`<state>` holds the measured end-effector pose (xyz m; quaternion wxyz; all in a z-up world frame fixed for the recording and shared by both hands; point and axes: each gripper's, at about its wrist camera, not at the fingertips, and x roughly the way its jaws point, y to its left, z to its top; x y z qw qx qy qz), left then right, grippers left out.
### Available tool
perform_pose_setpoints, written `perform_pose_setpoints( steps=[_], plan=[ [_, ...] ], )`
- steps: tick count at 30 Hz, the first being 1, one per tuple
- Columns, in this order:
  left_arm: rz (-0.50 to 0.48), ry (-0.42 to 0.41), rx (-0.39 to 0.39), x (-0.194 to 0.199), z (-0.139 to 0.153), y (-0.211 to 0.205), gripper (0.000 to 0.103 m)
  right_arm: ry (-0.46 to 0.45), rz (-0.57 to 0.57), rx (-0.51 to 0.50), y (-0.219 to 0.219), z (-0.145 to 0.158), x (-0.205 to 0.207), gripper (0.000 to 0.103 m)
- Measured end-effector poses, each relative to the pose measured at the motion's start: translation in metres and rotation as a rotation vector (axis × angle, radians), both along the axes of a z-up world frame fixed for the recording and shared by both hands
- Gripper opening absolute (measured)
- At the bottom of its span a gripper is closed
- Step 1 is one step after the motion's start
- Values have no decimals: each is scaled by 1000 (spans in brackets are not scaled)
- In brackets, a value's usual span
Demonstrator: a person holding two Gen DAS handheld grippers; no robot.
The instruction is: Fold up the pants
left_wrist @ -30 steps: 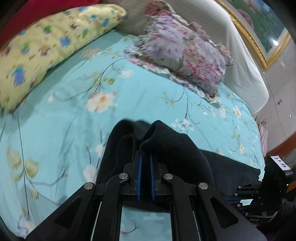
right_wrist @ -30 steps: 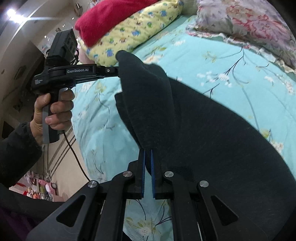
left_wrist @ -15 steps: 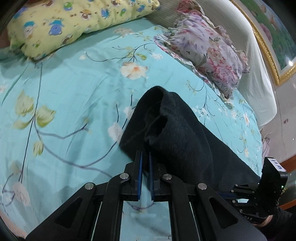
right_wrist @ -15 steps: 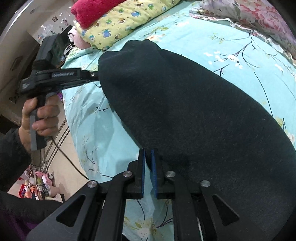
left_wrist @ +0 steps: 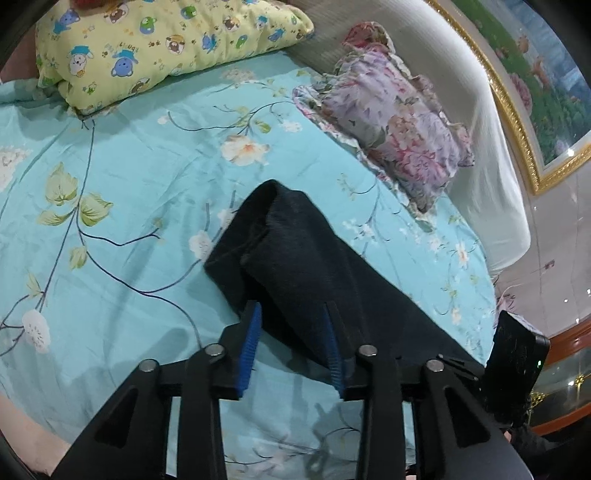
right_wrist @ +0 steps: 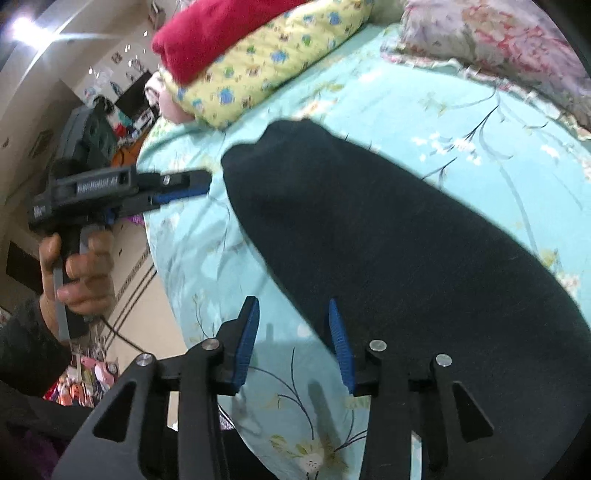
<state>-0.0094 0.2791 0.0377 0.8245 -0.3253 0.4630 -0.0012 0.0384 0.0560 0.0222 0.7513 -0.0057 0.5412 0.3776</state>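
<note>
The black pants [left_wrist: 314, 266] lie folded in a long strip on the turquoise flowered sheet [left_wrist: 122, 177]. My left gripper [left_wrist: 291, 314] hovers at the near edge of the strip. Its jaws are opening, loose fabric lies between the blue pads, and neither pad presses on it. In the right wrist view the left gripper [right_wrist: 205, 182] sits just off the rounded end of the pants [right_wrist: 388, 240]. My right gripper [right_wrist: 293, 306] is at the strip's lower edge. Its jaws are opening too, and the cloth edge lies by the right pad.
A yellow cartoon pillow [left_wrist: 166, 48] and a purple floral pillow [left_wrist: 399, 129] lie at the head of the bed, before a white headboard [left_wrist: 491, 166]. A red cushion [right_wrist: 221, 33] tops the yellow pillow. The bed edge drops to the floor [right_wrist: 136, 266] by a hand [right_wrist: 77, 266].
Both grippers were shut on the pants and now stand open. The lifted end of the pants has come down flat on the sheet, and the left gripper has drawn back from it.
</note>
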Motion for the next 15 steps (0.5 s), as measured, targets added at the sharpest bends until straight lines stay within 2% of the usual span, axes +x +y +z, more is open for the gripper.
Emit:
perform_pose_setpoints(
  steps=[4, 10, 15],
  plan=[
    [2, 14, -12, 5, 3, -6, 41, -17, -68, 20, -17, 13, 13, 41],
    [28, 57, -7, 18, -2, -10, 44, -36, -205, 23, -56, 26, 40, 41],
    [61, 127, 44, 26, -15, -9, 44, -33, -346, 13, -88, 26, 72, 41]
  ],
)
